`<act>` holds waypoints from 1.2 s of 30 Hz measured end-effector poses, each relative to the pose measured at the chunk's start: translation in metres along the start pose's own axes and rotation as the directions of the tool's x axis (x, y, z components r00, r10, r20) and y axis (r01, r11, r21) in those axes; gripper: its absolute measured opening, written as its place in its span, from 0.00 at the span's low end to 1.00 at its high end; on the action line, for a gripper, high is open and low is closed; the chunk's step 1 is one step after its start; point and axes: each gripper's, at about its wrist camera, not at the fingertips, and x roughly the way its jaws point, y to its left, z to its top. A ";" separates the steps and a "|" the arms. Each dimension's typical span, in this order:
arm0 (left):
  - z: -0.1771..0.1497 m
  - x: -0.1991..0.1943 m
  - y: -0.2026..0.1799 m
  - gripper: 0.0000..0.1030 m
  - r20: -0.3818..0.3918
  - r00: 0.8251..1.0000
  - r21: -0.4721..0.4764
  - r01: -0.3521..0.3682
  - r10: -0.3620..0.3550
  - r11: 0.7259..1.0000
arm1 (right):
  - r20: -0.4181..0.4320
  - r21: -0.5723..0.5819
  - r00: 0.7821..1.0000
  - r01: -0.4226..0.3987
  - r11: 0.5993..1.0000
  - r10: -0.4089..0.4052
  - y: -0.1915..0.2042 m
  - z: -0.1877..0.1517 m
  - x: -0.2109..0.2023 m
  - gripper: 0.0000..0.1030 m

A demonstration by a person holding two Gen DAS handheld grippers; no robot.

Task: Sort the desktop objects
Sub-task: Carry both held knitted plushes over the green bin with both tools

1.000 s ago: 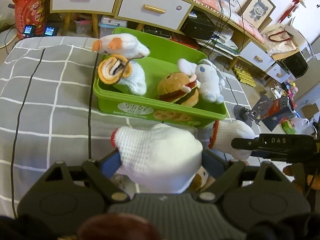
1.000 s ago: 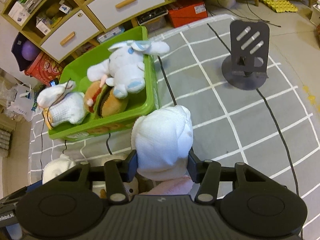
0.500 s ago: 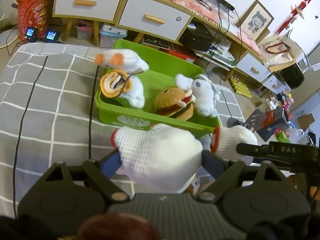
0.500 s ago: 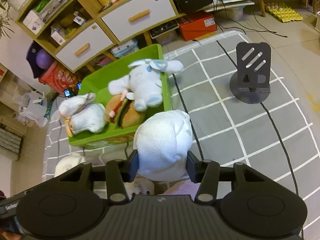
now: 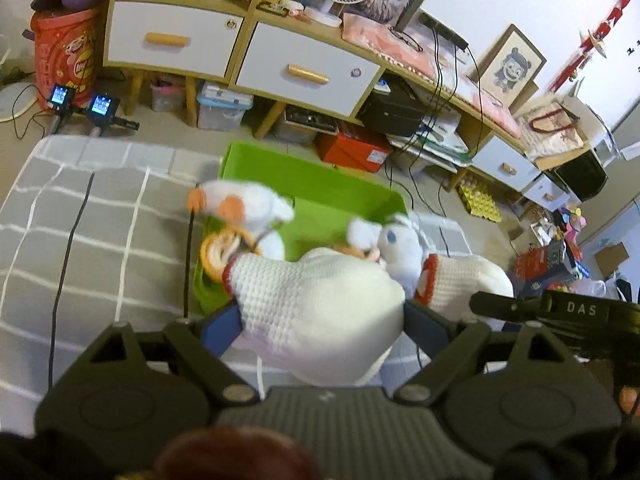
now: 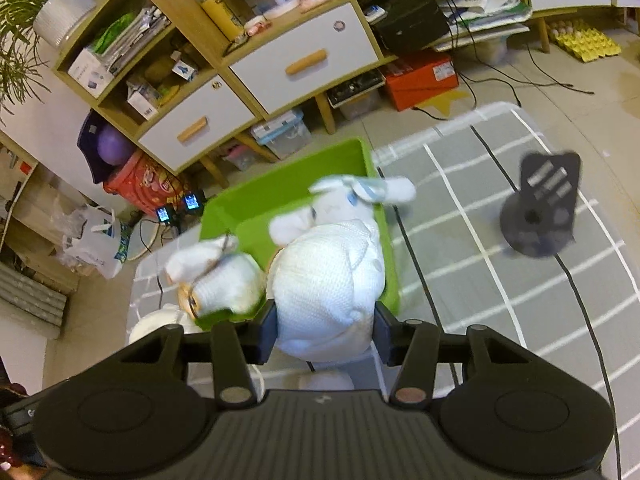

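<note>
On the left of the grey checked cloth [image 5: 100, 216] there is nothing left to sort, only two black cables. Next comes the green bin [image 5: 312, 184], already holding a white duck plush [image 5: 240, 204] draped over its near-left corner, a rolled white-and-orange plush [image 5: 224, 248] below it, and a white long-eared plush [image 5: 396, 248] on the right.

Your left gripper [image 5: 322, 314] stands wide, but its pads are pressed against a bulky white knitted toy [image 5: 316, 308] with a red trim, so it is held, in the air just in front of the bin's near wall. To its right, your right gripper [image 6: 324, 330] is squeezed narrow on a second white knitted lump [image 6: 328, 280], also held up, close over the bin's near-right corner. I cannot tell whether the two lumps are one toy or two.

You look to be in the carry step, load lifted and nearly at the bin. The next move calls for bringing both hands forward over the bare green floor in the middle, clear of the duck and the long-eared plush, before you let go. Further right, the dark phone stand [image 6: 540, 208] is well apart from all of this
</note>
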 end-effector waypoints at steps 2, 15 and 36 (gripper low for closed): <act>0.009 0.004 -0.001 0.86 0.009 1.000 -0.002 0.006 -0.006 1.000 | 0.007 0.003 1.000 -0.009 1.000 0.009 0.003 0.009 0.005 0.48; 0.052 0.043 -0.003 0.86 0.099 0.993 -0.007 0.068 -0.067 0.998 | 0.072 -0.007 0.997 -0.032 0.999 0.032 0.016 0.055 0.049 0.48; 0.067 0.139 0.016 0.86 0.182 0.983 -0.037 0.002 0.005 0.999 | 0.075 -0.011 0.997 -0.006 1.000 0.006 0.011 0.072 0.136 0.48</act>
